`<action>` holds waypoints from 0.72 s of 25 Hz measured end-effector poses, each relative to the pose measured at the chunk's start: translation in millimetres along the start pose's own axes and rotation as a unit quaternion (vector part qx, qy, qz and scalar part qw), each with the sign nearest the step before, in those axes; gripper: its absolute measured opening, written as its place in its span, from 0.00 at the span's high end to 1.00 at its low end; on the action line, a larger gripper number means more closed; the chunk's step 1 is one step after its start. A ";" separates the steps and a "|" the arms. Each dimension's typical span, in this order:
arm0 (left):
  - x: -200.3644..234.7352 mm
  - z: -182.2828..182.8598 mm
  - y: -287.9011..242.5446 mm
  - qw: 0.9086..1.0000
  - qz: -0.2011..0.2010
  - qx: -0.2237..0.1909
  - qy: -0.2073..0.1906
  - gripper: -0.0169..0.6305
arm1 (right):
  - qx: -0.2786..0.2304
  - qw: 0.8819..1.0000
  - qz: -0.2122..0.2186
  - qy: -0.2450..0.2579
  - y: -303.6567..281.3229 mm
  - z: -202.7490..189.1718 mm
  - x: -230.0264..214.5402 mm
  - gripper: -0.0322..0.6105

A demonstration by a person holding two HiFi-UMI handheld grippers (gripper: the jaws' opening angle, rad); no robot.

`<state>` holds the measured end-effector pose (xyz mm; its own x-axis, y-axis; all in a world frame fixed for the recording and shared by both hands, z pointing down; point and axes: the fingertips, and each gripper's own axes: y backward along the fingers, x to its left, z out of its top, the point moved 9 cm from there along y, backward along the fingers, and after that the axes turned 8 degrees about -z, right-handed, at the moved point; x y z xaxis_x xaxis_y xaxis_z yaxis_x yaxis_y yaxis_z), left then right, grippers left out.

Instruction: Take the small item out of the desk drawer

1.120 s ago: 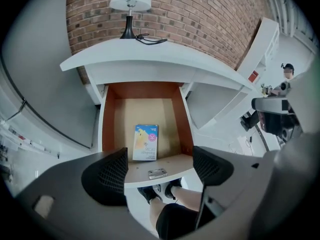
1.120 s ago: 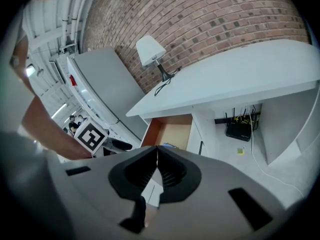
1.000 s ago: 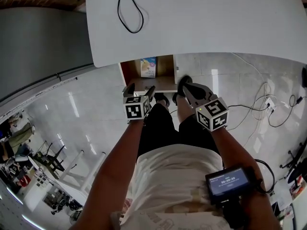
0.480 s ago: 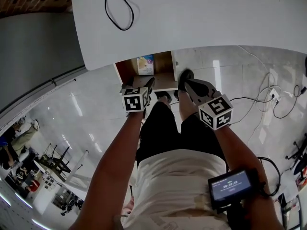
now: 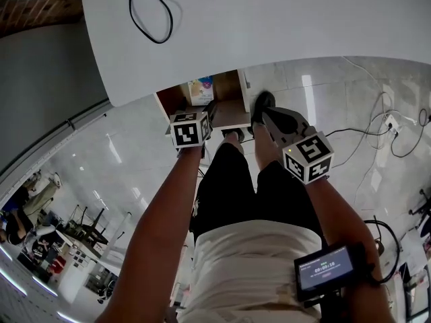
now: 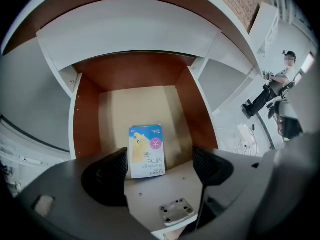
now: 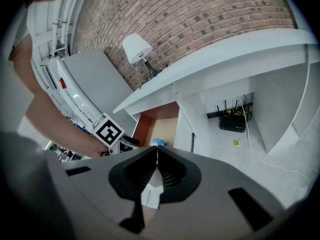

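The white desk filled the top of the head view, with a black cable looped on its surface, well away from the work. Beneath its edge the drawer stood pulled out towards the person, its brown walls and pale floor exposed, so that its contents could be reached from above and in front. The left gripper hung just over the drawer's near edge with its jaws spread wide and nothing between them, aimed along the drawer floor, a placing that looked like a line-up for a reach. The right gripper was held at the drawer's right side, near its front, jaws pressed together on nothing, probably to keep it clear of the left one's path. The small box, blue and yellow, lay flat on the drawer floor near the front, framed between the left jaws but beyond their tips and untouched.
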<state>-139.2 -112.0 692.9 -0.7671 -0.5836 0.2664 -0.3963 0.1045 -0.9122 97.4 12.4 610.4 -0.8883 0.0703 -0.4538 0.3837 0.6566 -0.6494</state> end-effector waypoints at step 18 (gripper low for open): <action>8.4 7.9 -53.0 0.999 0.026 0.037 -0.015 0.38 | 0.006 0.999 -0.012 -0.031 -2.7 -33.8 -24.1 0.94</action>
<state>-120.6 -128.8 741.0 -0.7700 -0.6023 0.2107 -0.3176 0.0753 -0.9452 109.2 34.4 643.7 -0.8796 0.0078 -0.4756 0.3663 0.6489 -0.6669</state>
